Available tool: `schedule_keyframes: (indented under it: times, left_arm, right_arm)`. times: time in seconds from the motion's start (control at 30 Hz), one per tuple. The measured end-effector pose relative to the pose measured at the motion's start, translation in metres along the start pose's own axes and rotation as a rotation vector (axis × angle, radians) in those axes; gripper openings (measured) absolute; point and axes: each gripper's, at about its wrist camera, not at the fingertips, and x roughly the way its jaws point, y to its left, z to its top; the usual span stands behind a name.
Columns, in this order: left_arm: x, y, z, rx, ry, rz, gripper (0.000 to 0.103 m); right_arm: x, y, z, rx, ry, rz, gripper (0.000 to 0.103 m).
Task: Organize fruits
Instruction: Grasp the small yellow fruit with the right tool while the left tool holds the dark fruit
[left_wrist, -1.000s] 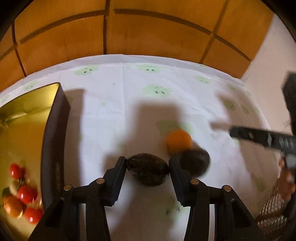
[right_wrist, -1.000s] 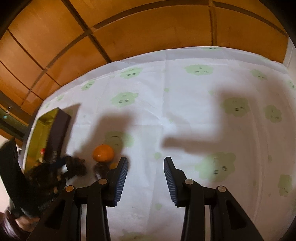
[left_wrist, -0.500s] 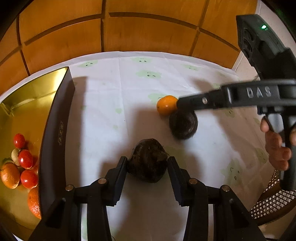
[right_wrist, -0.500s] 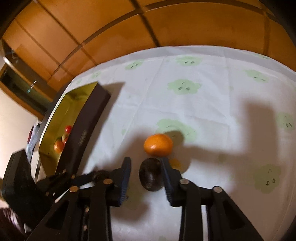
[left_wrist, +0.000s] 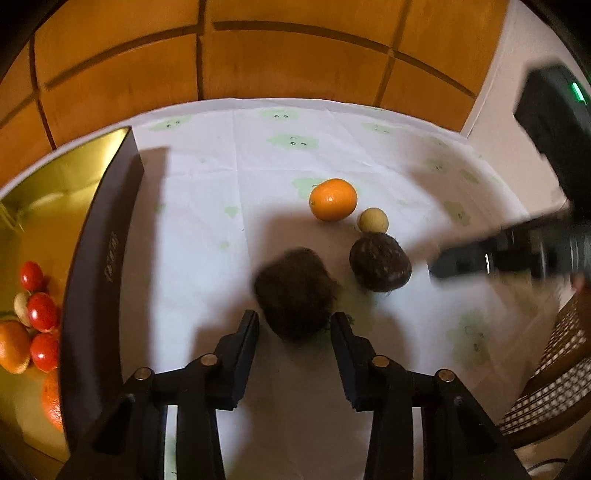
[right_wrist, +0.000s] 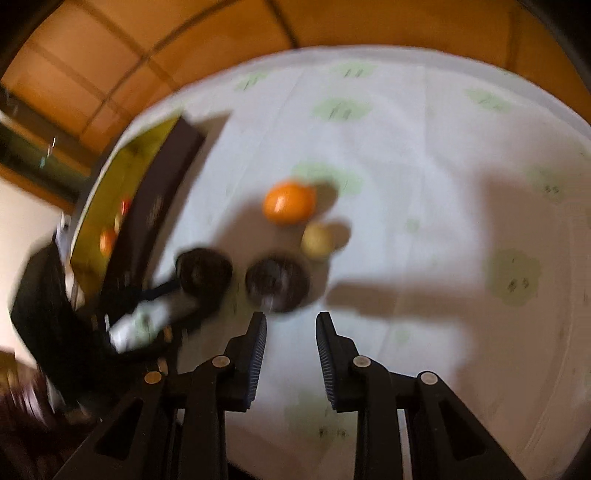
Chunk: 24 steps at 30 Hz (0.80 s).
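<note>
Left tool closing around dark fruit, right tool pressed nearly together, empty

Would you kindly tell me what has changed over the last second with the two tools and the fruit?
The left tool is closing on the near dark fruit, now at its fingertips rather than deeper between them. The right tool, around the second dark fruit half a second ago, has drawn back shut and empty, leaving it on the cloth. The orange and tray stayed put.
</note>
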Motion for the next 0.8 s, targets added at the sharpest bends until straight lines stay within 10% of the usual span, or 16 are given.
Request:
schedule_keyframes:
  times: [0.8]
  left_arm:
    - [-0.007, 0.013, 0.011, -0.067, -0.011, -0.100, 0.060]
  right_arm:
    - [0.040, 0.002, 0.038, -0.054, -0.011, -0.264, 0.024]
